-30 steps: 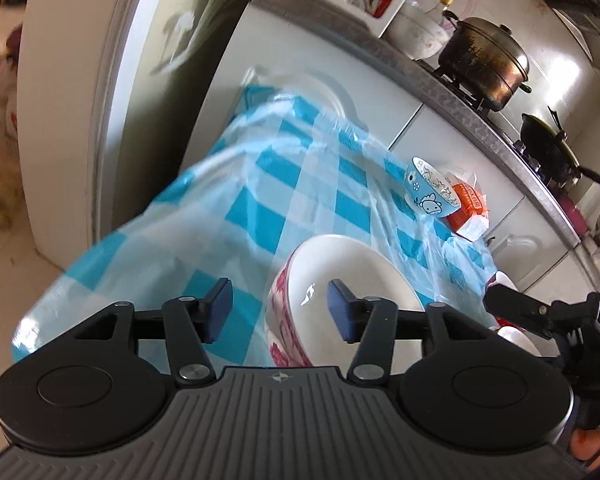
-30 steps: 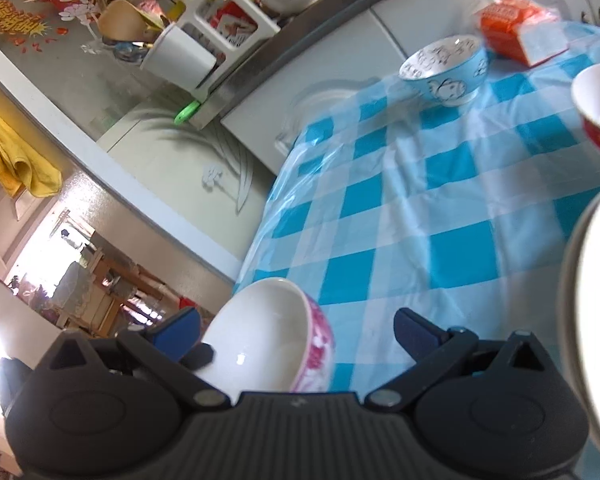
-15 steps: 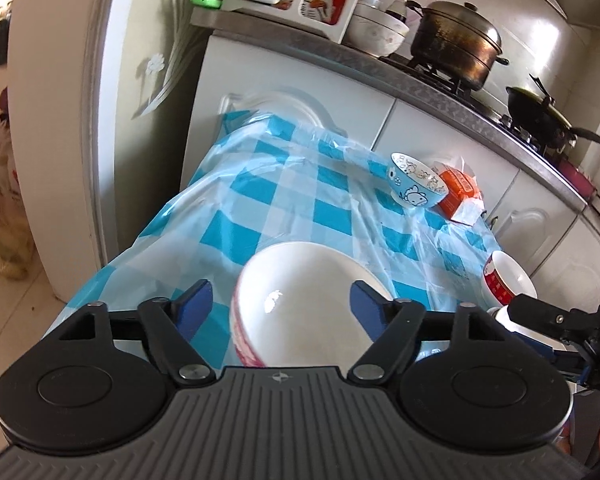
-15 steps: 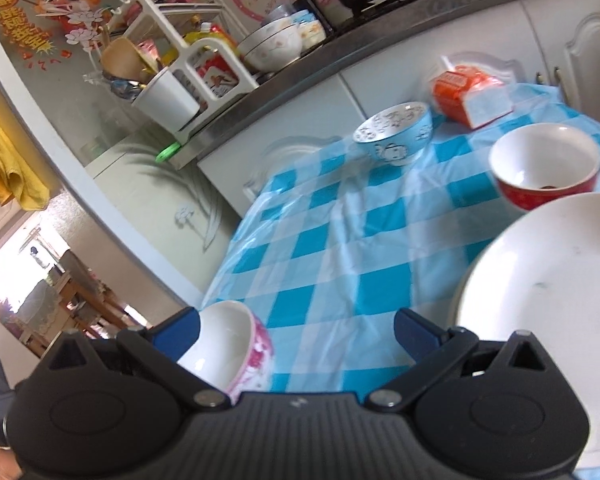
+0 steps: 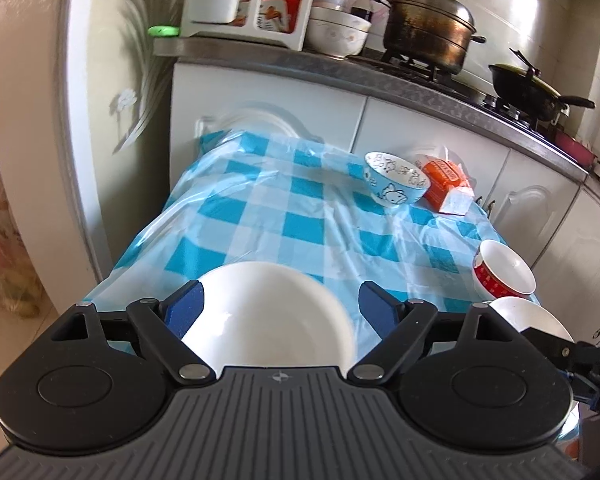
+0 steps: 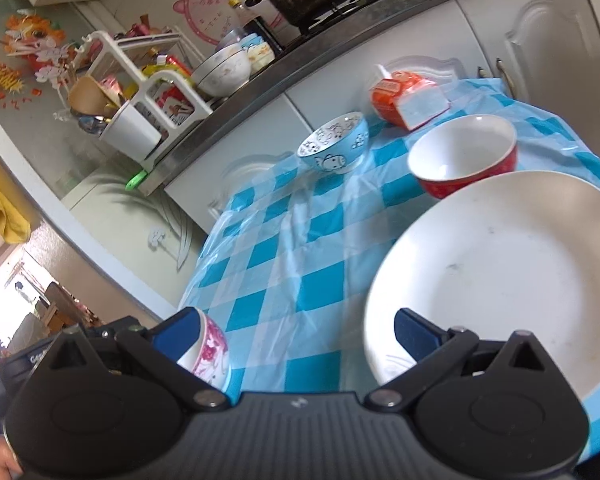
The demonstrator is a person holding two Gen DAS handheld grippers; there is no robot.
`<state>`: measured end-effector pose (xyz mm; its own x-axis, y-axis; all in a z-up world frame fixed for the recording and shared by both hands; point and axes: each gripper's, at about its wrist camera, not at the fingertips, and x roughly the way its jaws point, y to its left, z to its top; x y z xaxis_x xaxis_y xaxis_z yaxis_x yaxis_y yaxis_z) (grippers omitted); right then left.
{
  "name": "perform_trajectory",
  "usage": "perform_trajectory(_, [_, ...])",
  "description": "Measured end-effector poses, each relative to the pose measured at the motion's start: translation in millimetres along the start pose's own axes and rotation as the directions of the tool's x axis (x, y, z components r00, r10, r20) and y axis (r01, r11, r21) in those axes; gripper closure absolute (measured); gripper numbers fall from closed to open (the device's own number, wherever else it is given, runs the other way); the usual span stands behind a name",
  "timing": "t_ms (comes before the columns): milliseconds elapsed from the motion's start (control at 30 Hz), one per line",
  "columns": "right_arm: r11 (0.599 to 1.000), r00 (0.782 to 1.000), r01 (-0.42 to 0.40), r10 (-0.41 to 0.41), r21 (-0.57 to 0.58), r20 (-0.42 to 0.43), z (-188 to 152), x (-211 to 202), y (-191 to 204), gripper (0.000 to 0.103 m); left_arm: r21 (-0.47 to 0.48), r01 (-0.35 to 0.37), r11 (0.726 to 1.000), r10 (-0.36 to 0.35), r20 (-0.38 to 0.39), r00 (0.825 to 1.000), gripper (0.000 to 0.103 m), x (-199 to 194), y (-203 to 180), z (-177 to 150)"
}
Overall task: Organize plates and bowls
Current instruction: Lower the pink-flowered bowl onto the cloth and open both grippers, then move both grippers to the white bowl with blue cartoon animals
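Bowl (image 5: 270,312) freed on desk (image 5: 300,216).
Left gripper (image 5: 280,306) just spread around it; right gripper (image 6: 296,330) spread, empty, beside plate (image 6: 500,272).

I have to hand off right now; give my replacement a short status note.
Left gripper: jaws have just been opening, now wide, straddling the pink-patterned bowl on the table's near edge without gripping it.
Right gripper: open, holding nothing, beside the white plate.
Red bowl and blue bowl stand apart, farther back.
Done: pink-patterned bowl released.
Left: gather the bowls and plate.
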<state>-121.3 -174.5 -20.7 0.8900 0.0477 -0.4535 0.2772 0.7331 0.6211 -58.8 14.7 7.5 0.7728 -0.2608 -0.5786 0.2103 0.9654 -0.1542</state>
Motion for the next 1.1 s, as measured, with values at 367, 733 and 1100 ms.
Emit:
perform_trajectory(367, [0.999,0.999,0.022,-0.023,0.040,0.027,2,-18,-22,0.001,0.078,0.012,0.997,-0.014,0.015,1.000,0.000,11,-35,10])
perform_trajectory(733, [0.996,0.997,0.046,-0.051,0.072,0.063,12,-29,-40,0.001,0.147,0.022,0.989,-0.024,0.012,1.000,0.000,36,-69,20])
perform_trajectory(1100, [0.992,0.987,0.100,-0.109,0.075,0.121,27,-39,-54,0.001,0.217,0.041,0.975,-0.044,0.007,0.999,0.000,68,-105,31])
